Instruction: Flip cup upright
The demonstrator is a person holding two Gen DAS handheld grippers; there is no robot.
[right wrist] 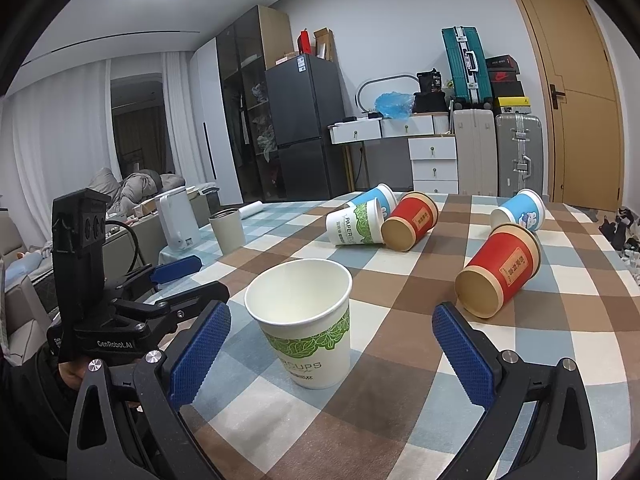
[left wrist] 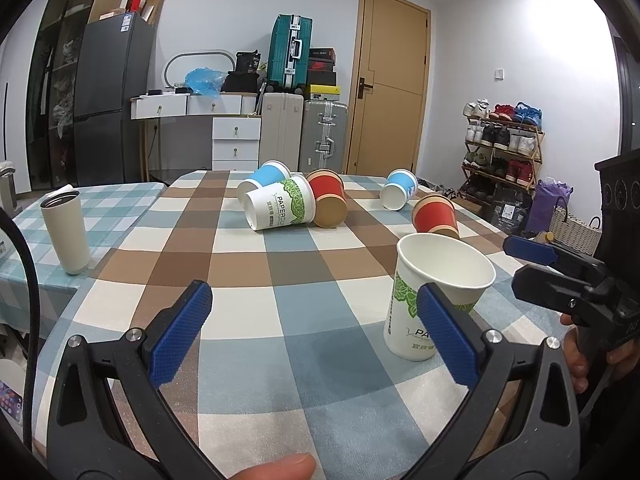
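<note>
A white paper cup with green leaf print stands upright on the checked tablecloth. My left gripper is open and empty, its right finger in front of that cup. My right gripper is open and empty, with the cup just ahead of its fingers; it also shows at the right of the left wrist view. Several cups lie on their sides farther back: a white-green one, two blue ones, and two red ones.
A beige tumbler stands upright at the table's left side. A white kettle sits beyond it. Suitcases, a drawer unit, a fridge, a door and a shoe rack stand behind the table.
</note>
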